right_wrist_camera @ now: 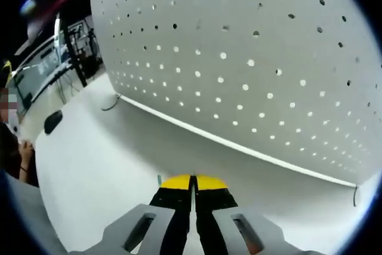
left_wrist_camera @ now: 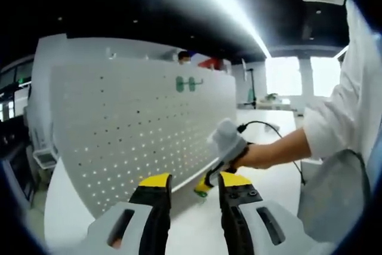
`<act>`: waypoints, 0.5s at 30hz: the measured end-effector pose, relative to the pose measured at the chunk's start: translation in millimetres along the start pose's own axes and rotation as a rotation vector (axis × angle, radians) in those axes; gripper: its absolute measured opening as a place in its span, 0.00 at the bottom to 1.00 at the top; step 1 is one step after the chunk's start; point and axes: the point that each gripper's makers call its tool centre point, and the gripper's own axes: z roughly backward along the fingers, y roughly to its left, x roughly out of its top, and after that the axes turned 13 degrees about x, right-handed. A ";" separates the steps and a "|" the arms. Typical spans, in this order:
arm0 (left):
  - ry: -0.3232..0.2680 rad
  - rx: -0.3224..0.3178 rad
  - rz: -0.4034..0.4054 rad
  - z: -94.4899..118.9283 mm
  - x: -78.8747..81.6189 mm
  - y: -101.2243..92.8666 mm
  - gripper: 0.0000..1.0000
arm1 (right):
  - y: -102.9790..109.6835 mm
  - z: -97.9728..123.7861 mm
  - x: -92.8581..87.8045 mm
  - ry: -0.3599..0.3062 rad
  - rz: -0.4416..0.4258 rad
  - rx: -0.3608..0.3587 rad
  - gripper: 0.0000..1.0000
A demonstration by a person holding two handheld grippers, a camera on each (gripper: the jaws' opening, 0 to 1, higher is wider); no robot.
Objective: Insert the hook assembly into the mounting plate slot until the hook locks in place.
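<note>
A green hook assembly (left_wrist_camera: 188, 83) is seen mounted high on the white perforated mounting plate (left_wrist_camera: 137, 123), which stands on the white worktop (right_wrist_camera: 107, 171). The left gripper (left_wrist_camera: 192, 181) is held wide apart, empty. The right gripper (right_wrist_camera: 192, 182) is closed, holding nothing.

Right gripper (right_wrist_camera: 192, 181) low over a white table (right_wrist_camera: 101, 165), yellow-tipped black jaws pressed together with nothing visible between them. Ahead, a white perforated mounting plate (right_wrist_camera: 250, 58) standing upright on the table. Far left, monitors (right_wrist_camera: 36, 79) and a dark oval object (right_wrist_camera: 52, 122).
</note>
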 end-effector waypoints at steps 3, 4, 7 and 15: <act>0.000 -0.005 0.001 -0.5 0.1 -1.8 0.31 | -0.9 4.2 0.3 -0.018 -0.013 0.006 0.00; 0.001 -0.007 0.001 -0.7 -0.1 -2.3 0.31 | -1.3 5.2 0.4 -0.024 -0.013 0.005 0.00; 0.001 -0.013 -0.002 -1.0 0.2 -4.5 0.31 | 0.0 10.3 0.5 -0.044 -0.022 0.013 0.00; -0.002 -0.032 -0.008 -2.2 2.2 -10.6 0.30 | 17.4 32.0 23.0 -0.122 0.005 0.060 0.00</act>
